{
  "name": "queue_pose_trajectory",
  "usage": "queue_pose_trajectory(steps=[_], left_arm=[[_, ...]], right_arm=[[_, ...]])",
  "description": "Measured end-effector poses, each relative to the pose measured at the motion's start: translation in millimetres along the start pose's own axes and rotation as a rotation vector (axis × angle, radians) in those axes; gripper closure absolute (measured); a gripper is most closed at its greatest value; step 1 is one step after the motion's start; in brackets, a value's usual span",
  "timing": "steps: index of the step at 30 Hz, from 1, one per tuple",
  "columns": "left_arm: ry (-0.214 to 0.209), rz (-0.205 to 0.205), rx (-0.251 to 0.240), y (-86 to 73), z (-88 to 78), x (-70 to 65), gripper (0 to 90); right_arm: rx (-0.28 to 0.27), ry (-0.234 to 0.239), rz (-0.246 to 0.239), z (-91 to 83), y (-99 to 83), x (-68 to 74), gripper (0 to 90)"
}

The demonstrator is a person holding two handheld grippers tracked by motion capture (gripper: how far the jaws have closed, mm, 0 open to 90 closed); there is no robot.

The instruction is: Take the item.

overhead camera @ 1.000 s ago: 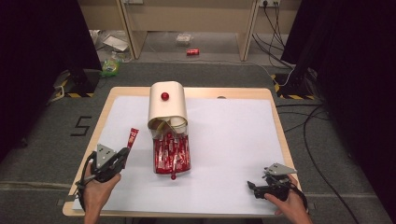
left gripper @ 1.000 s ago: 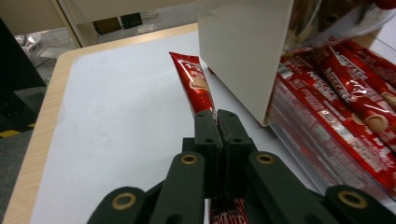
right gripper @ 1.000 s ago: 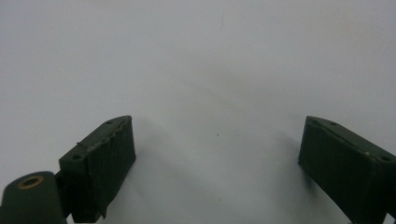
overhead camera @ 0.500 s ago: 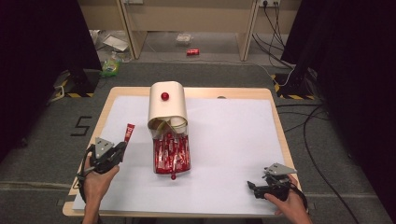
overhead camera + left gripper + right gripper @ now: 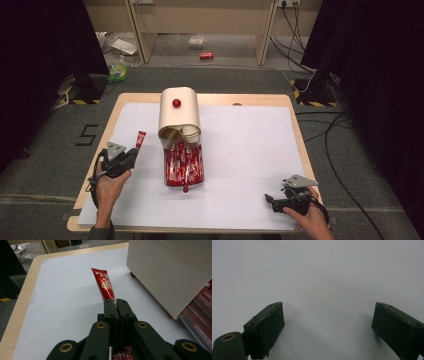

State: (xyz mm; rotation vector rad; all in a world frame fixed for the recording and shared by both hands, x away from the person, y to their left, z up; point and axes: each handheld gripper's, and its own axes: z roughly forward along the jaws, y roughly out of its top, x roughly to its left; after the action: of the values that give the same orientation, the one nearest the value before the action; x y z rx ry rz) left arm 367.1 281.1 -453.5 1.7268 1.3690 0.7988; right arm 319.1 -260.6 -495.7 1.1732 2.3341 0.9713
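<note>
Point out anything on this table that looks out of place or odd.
One red stick packet is away from the rest: the left tongs are shut on it, to the left of the cream box, while the other packets lie in the open drawer. On the floor beyond the table lie a red can and some litter.

Red sachet stick (image 5: 106, 286) pinched upright-tilted beside the cream dispenser box (image 5: 178, 112)

A lab-like recording room: black curtains (image 5: 45, 65), trailing floor cables (image 5: 340, 150), hazard-taped stand bases (image 5: 80, 95), paper-covered table (image 5: 250, 150).
</note>
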Motion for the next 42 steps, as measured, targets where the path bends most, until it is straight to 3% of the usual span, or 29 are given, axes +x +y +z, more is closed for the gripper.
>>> queue_pose_trajectory(steps=[6, 13, 36, 38, 42], left_arm=[[0.007, -0.004, 0.004, 0.0, 5.3, 3.1, 86.5], [0.012, -0.021, 0.049, -12.1, 18.9, 9.6, 86.4], [0.010, -0.034, 0.114, -25.5, 35.4, 7.6, 84.8], [0.008, -0.047, 0.109, -25.4, 35.4, 8.2, 81.6], [-0.001, -0.098, 0.077, -24.8, 32.1, 8.5, 62.1]], right_arm=[[0.000, 0.000, 0.001, 0.0, 0.0, 0.0, 11.1], [-0.001, 0.000, 0.001, 0.0, 0.0, 0.1, 11.1], [-0.001, -0.001, 0.001, 0.0, 0.0, 0.1, 11.2], [-0.001, 0.000, 0.001, 0.0, -0.1, 0.1, 11.2], [-0.001, -0.001, 0.001, 0.0, -0.1, 0.2, 11.2]])
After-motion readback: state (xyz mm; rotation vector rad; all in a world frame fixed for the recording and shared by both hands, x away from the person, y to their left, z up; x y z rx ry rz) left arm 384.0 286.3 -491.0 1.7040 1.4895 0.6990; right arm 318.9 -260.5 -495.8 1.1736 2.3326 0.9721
